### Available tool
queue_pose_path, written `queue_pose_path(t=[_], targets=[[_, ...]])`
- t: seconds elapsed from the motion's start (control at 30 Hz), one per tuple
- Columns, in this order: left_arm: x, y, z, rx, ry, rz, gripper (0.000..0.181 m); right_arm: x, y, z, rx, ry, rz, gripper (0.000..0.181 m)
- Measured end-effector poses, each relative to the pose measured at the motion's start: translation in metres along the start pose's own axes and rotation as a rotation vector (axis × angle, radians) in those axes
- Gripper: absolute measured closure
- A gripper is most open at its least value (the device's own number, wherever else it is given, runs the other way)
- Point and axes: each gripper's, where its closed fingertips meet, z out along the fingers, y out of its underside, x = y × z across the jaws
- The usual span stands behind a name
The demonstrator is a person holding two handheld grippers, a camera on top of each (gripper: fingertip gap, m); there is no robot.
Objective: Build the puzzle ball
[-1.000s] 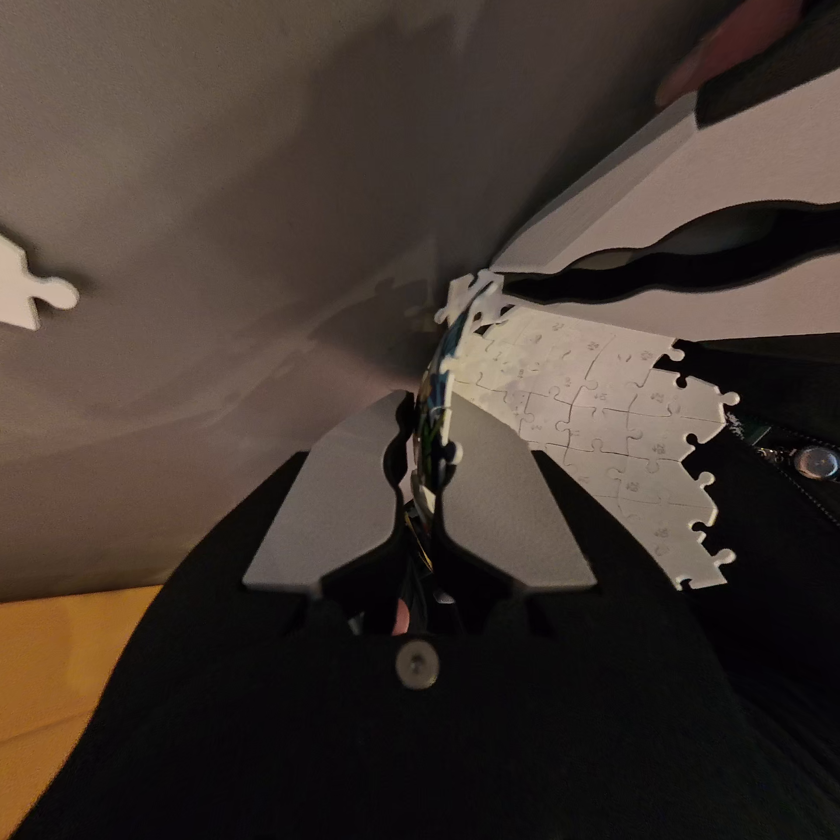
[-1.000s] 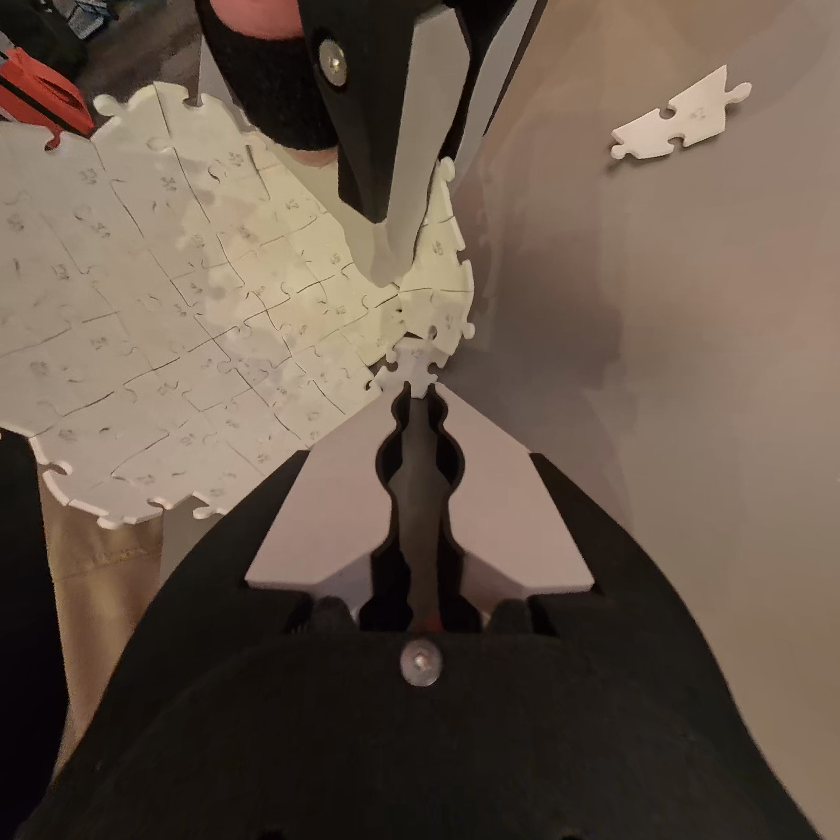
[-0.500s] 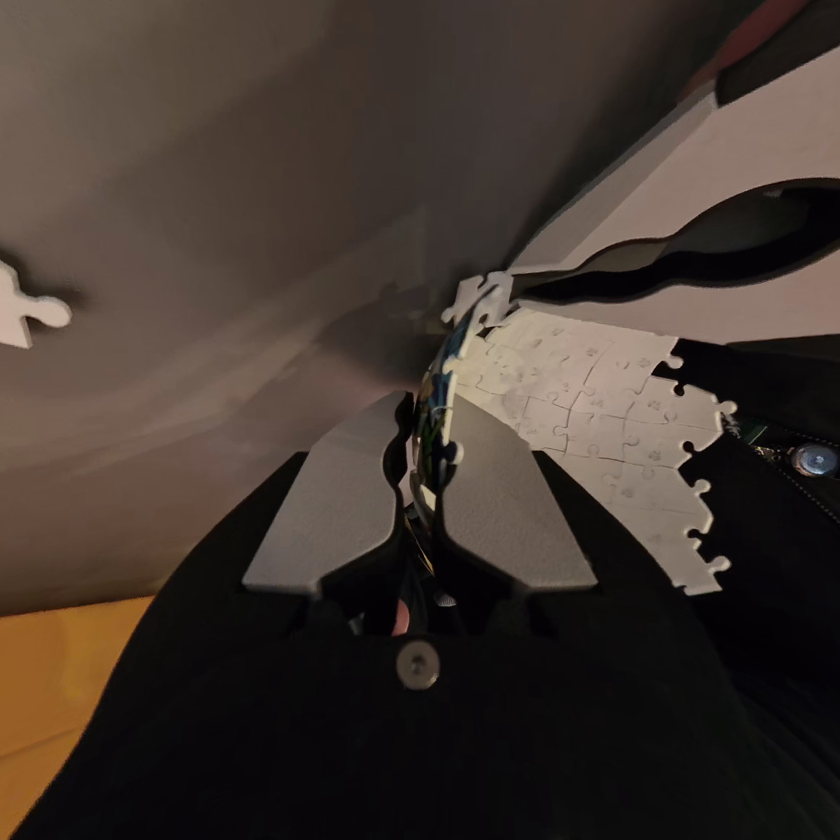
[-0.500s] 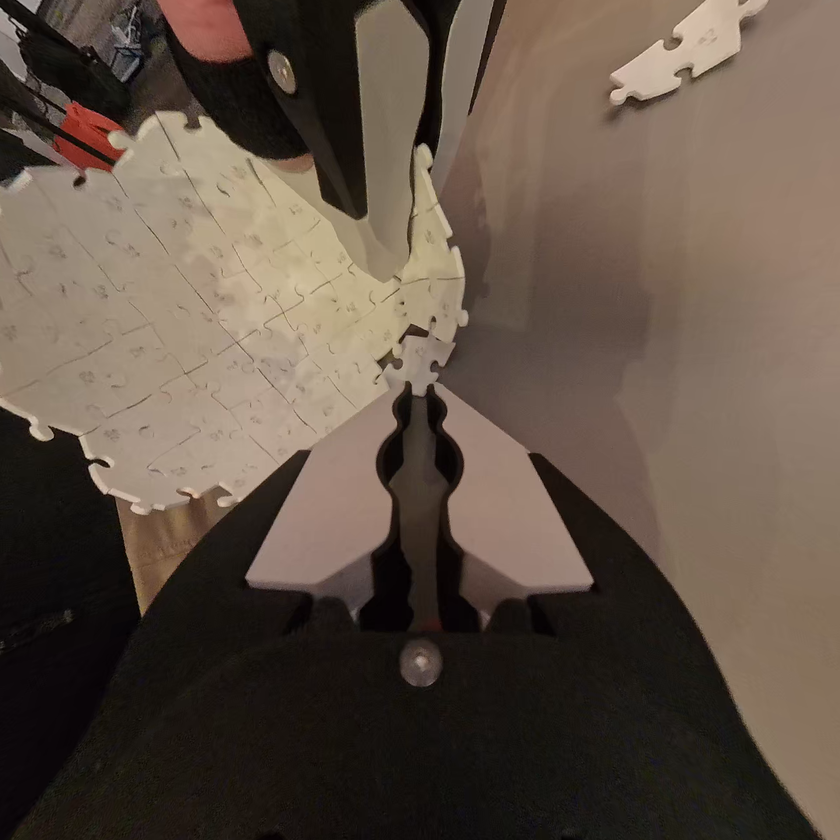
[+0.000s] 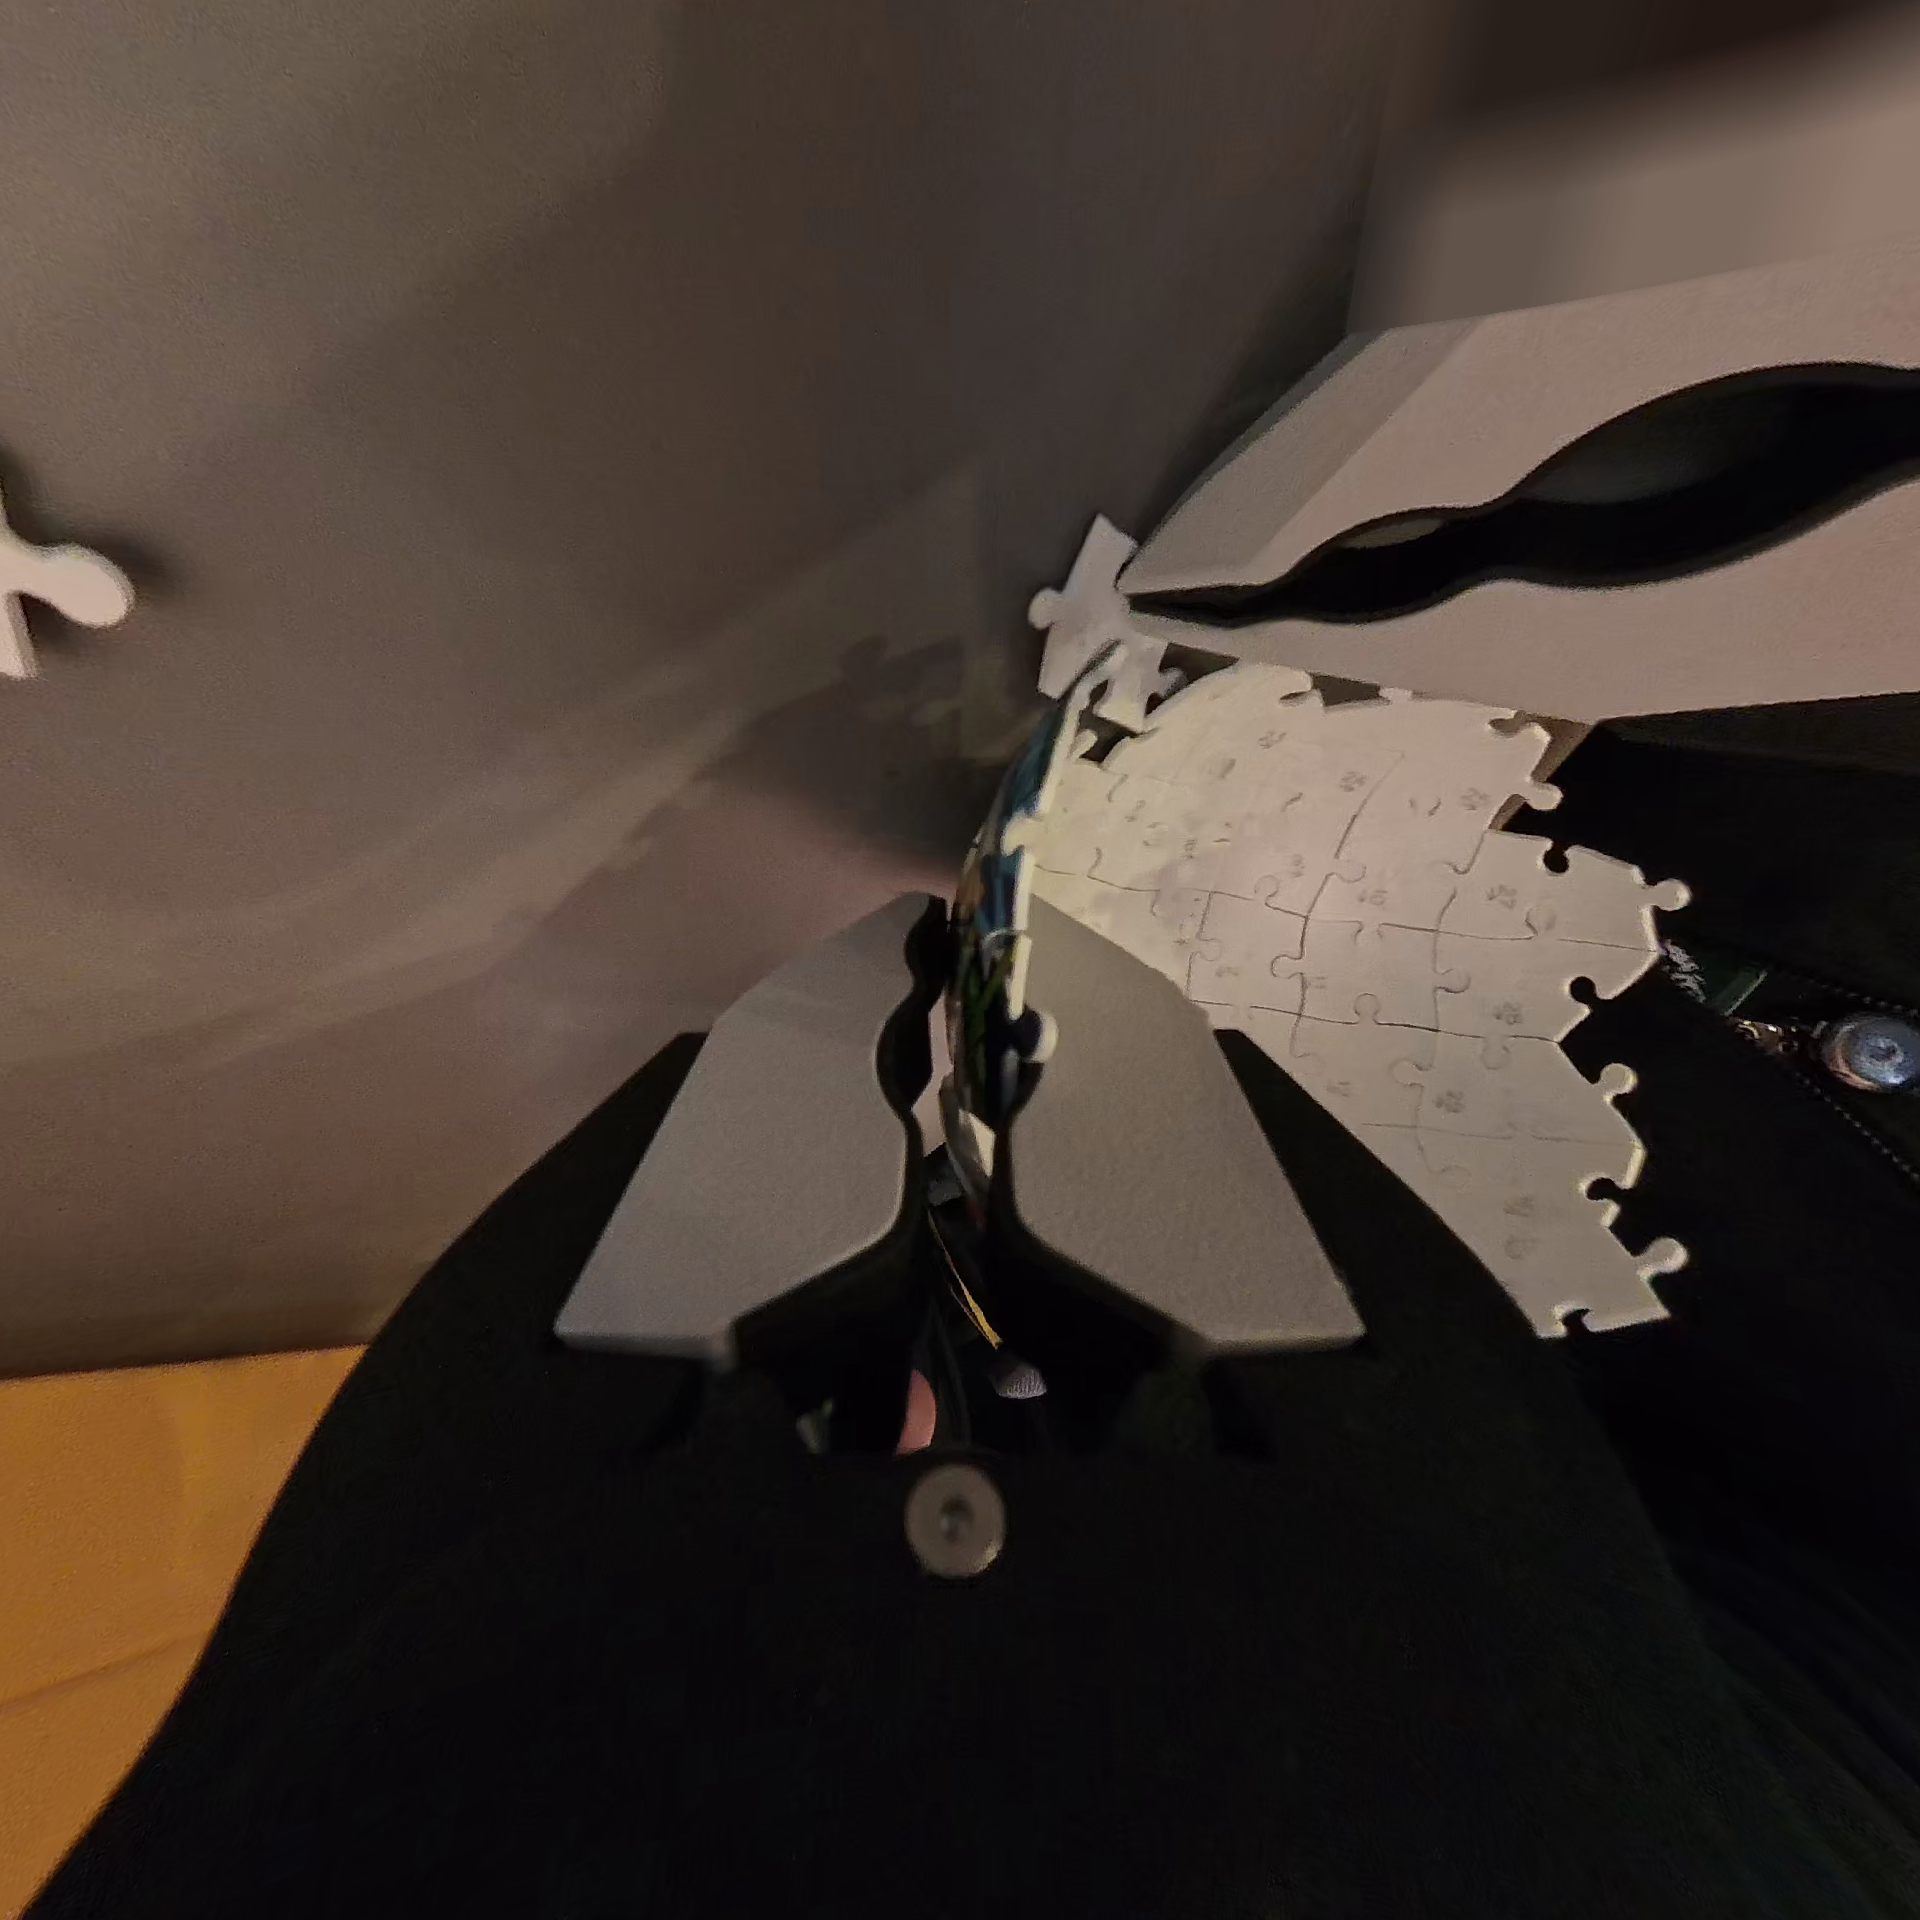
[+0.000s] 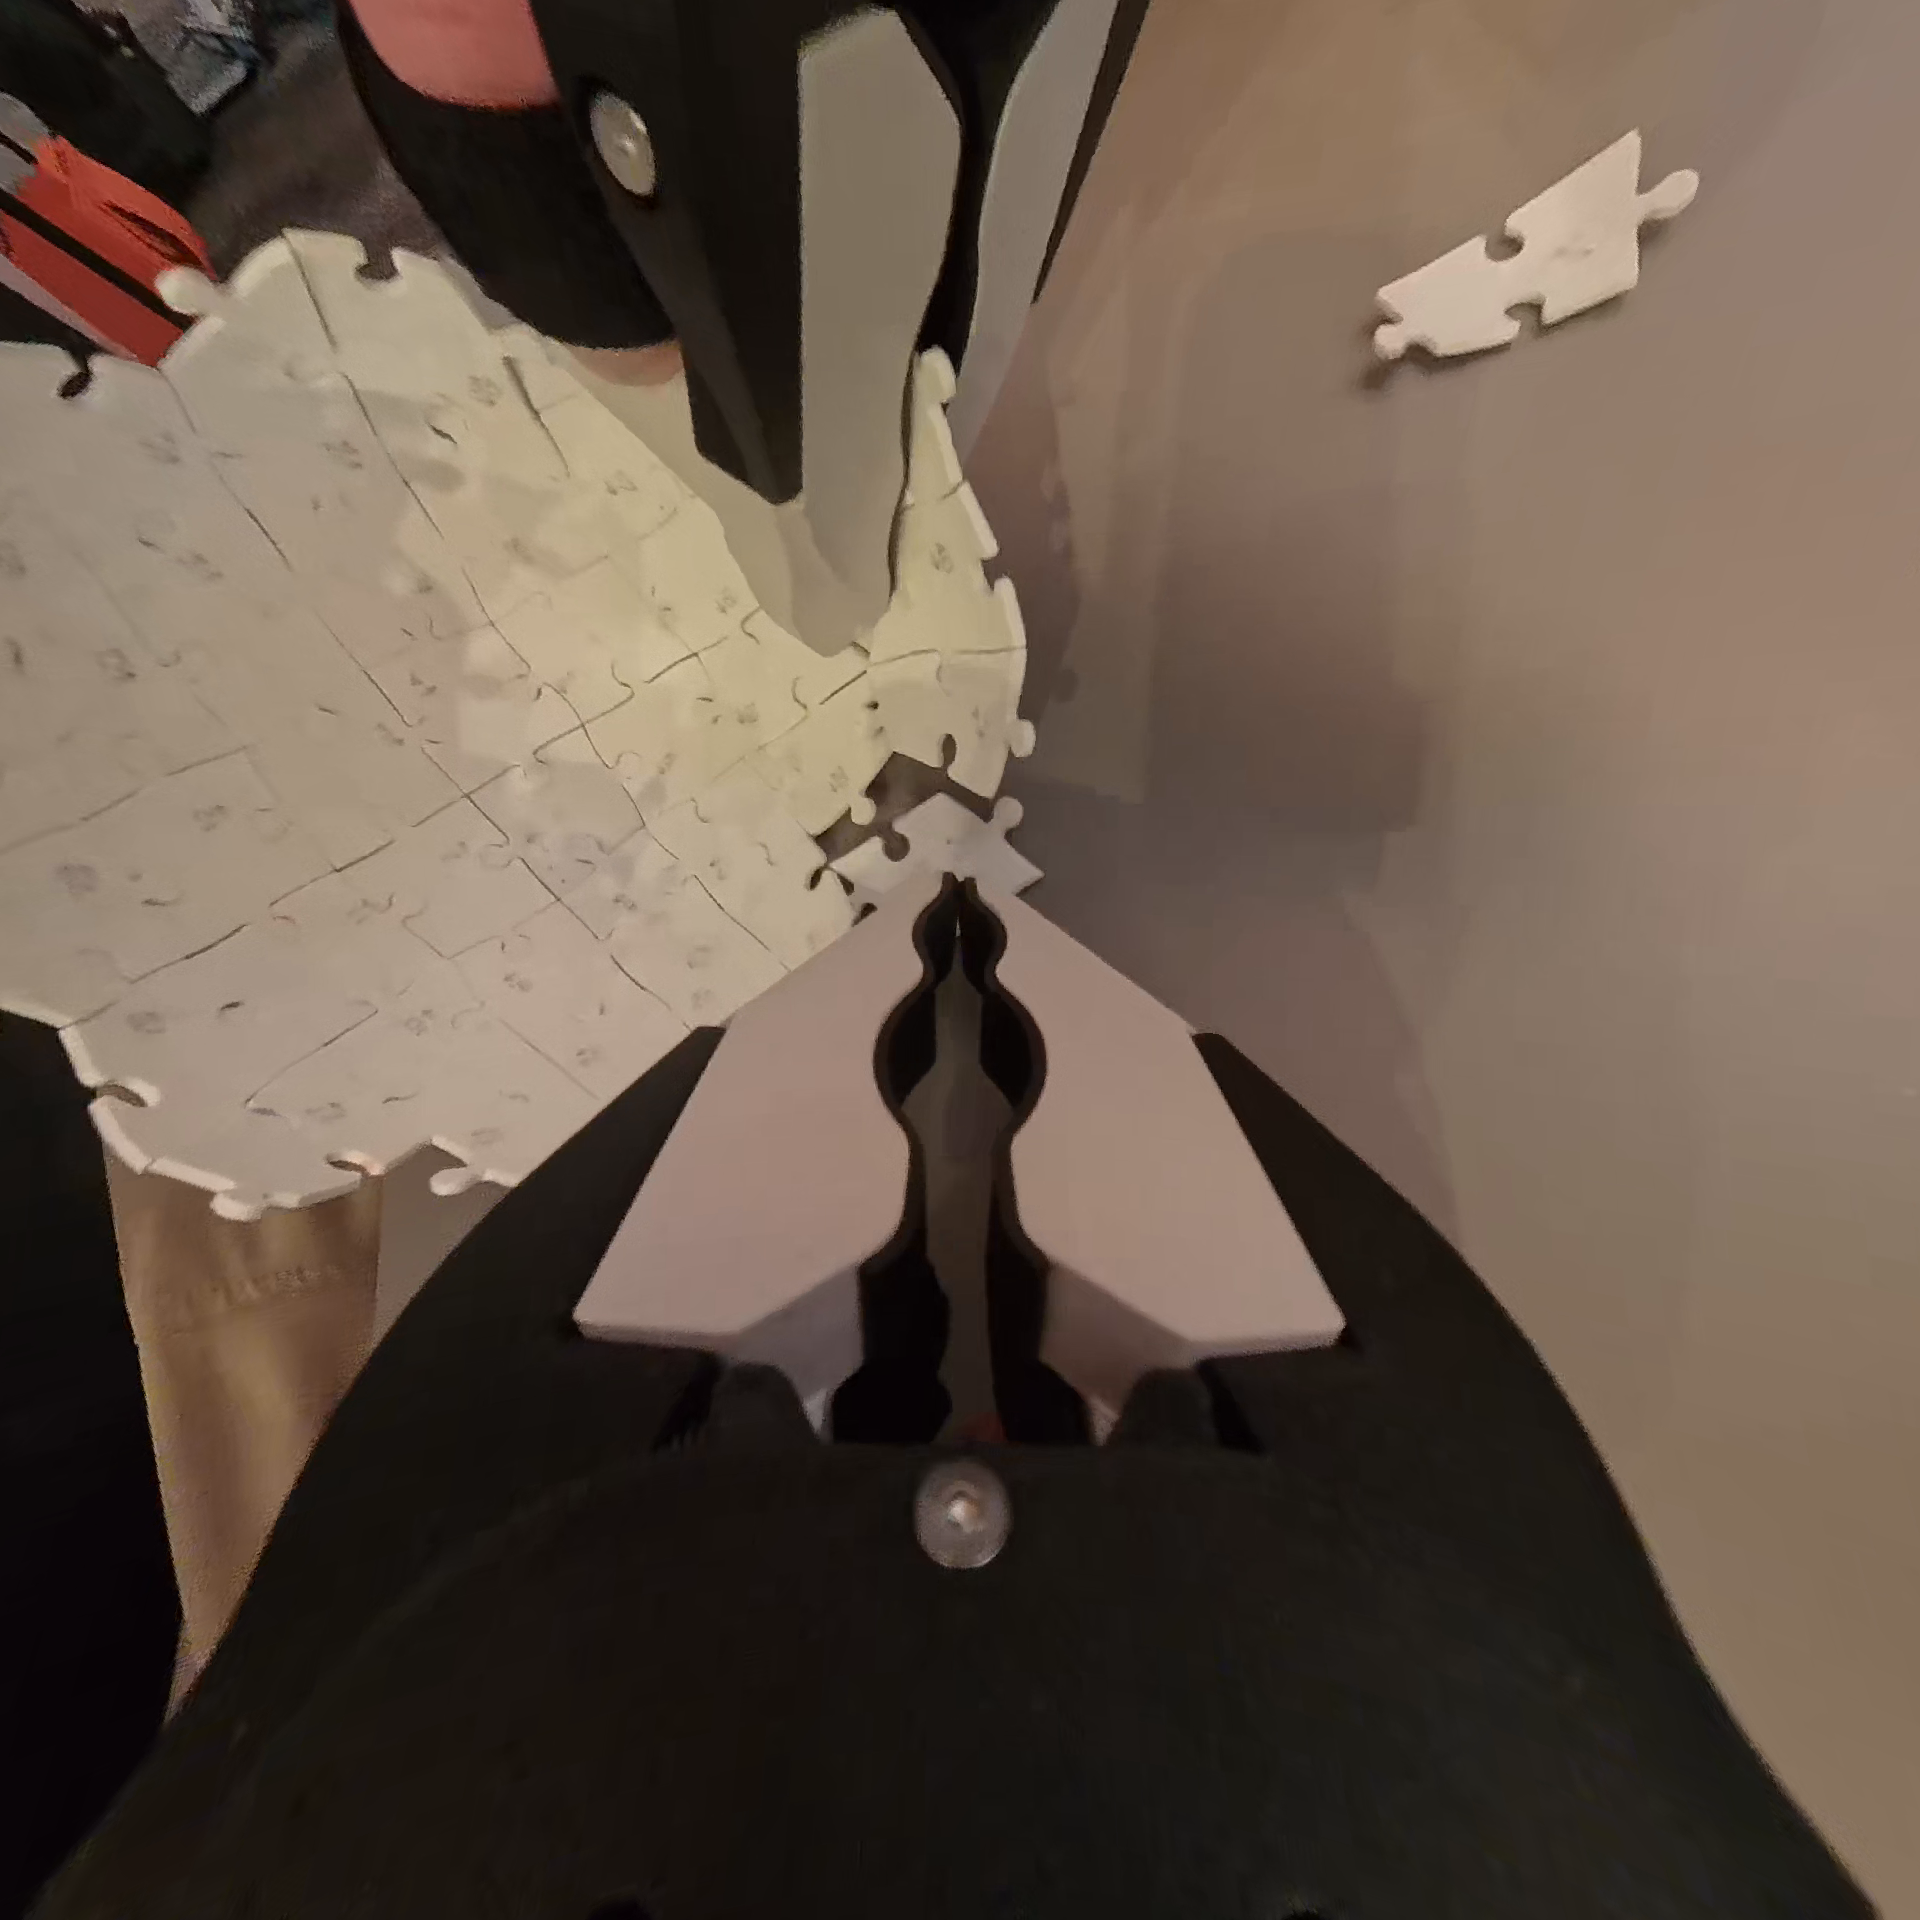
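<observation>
- Left gripper point(image 5: 971, 977): jaws closed on the rim of the partly built puzzle shell point(image 6: 436, 790), a curved sheet of many joined pieces held above the counter point(image 6: 1558, 935).
- Right gripper point(image 6: 951, 883): jaws pinched on a single loose piece point(image 6: 935, 836), just beside an open notch in the shell's edge, seemingly not yet seated.
- Joined pair of pieces point(image 6: 1527, 260) lies on the counter, unused.
- Judgement: well short of a closed ball.

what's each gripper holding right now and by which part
Left gripper clamps the curved puzzle shell by its rim; right gripper pinches a single loose piece by its near edge.
</observation>
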Motion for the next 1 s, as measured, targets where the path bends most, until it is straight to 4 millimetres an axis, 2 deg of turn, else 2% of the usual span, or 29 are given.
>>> queue_pose_path(t=[0.3,0.53,1.0], targets=[[0.009,-0.006,-0.002,0.005,0.002,0.018,0.176,0.000,0.001,0.000,-0.011,0.026,0.023,0.181],[0.011,-0.003,-0.002,0.018,0.028,0.021,0.176,0.000,0.001,0.000,-0.001,0.019,0.050,0.181],[0.016,-0.008,0.001,0.041,0.056,0.001,0.176,-0.002,0.003,-0.001,0.028,0.045,0.238,0.181]])
